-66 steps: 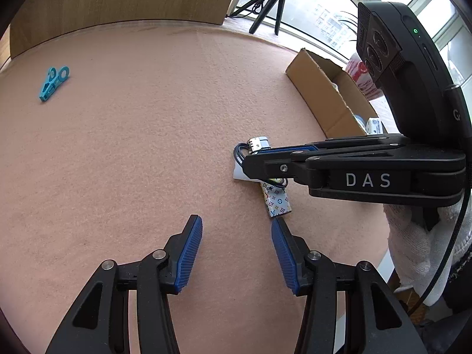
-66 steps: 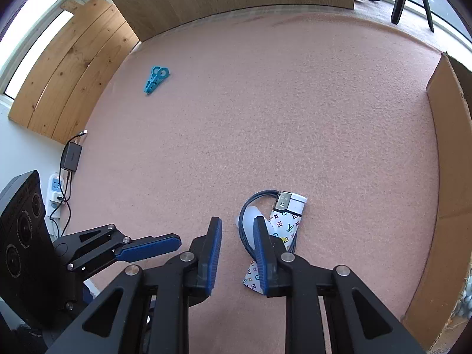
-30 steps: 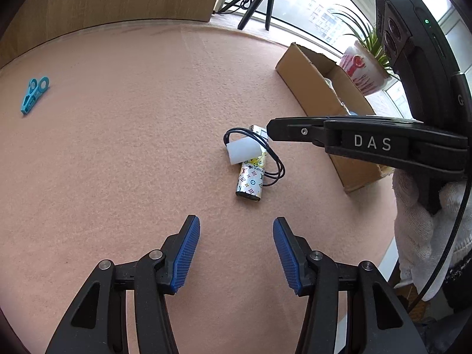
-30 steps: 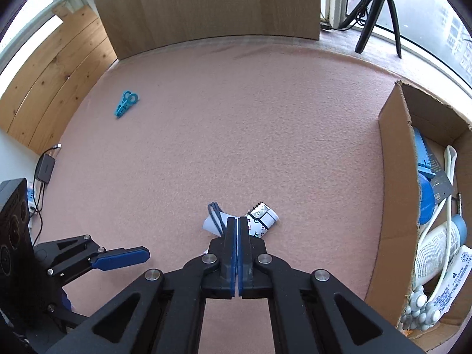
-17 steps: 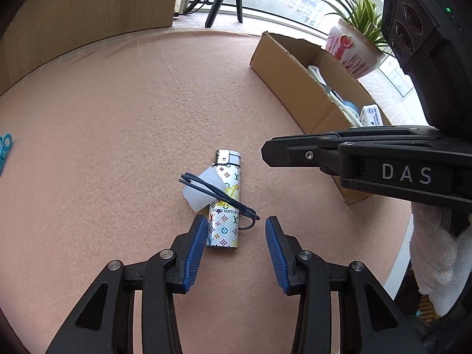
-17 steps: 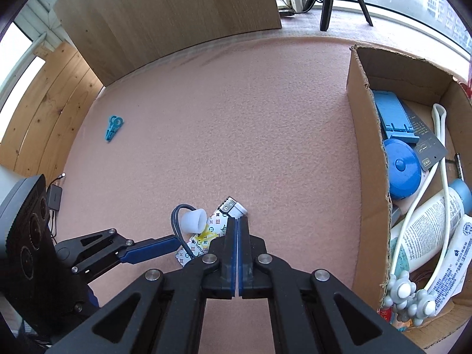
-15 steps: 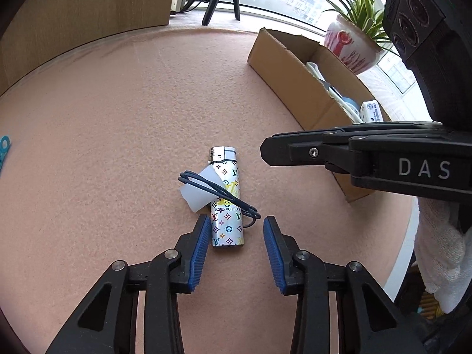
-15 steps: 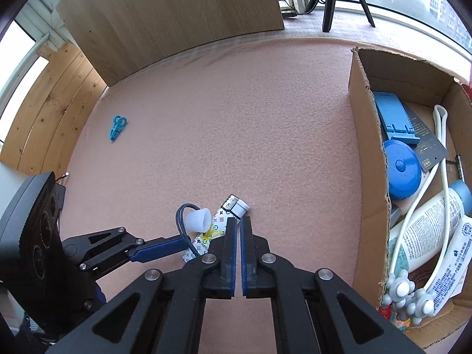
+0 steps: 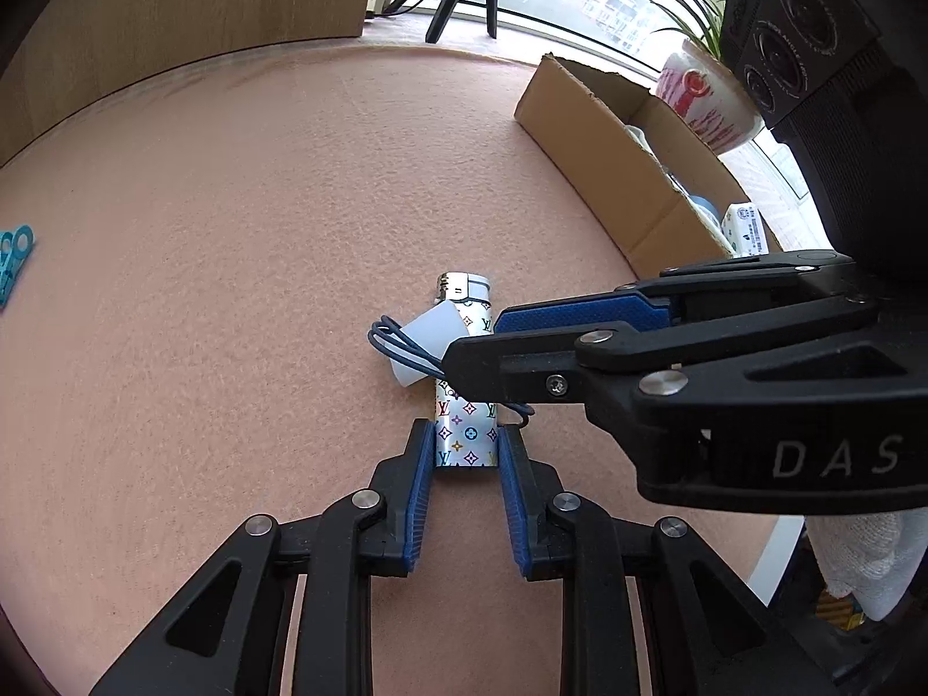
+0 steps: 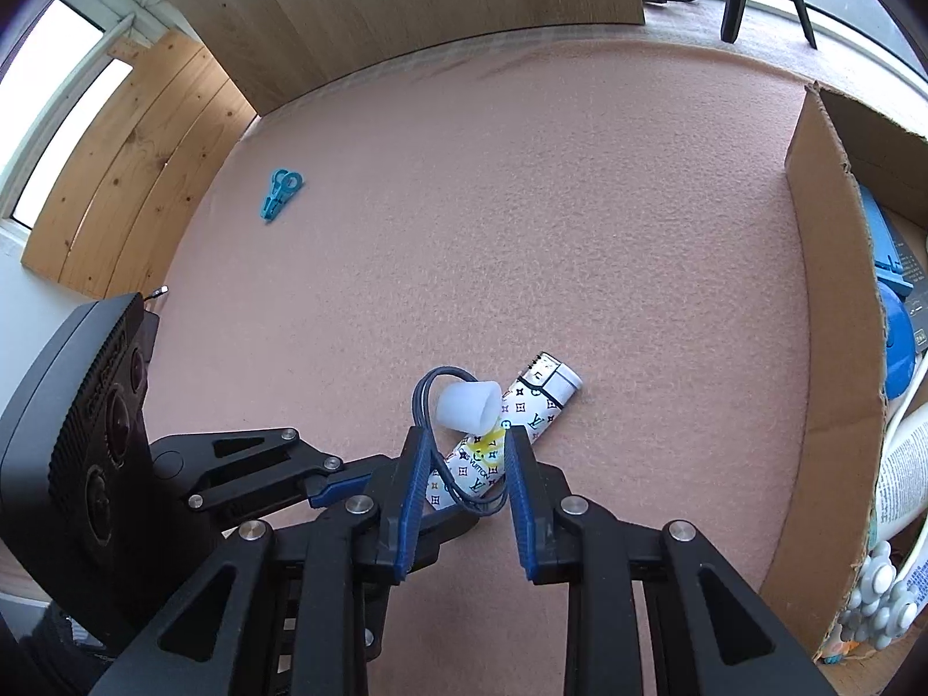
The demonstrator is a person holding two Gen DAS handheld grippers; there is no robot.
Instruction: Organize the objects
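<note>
The left gripper (image 9: 467, 449) had just been closing, and its blue pads pressed on the base end of the patterned lighter (image 9: 466, 400), which lay flat on the pink felt mat (image 9: 232, 232). The right gripper (image 10: 468, 467) had just been opening; its jaws stood apart over the lighter's middle and the dark blue cord (image 10: 429, 388), pads seemingly clear of both. A white cap (image 10: 467, 404) on the cord rested against the lighter. The right gripper hid part of the lighter in the left view. The cardboard box (image 10: 829, 290) was cut off at the frame edge.
</note>
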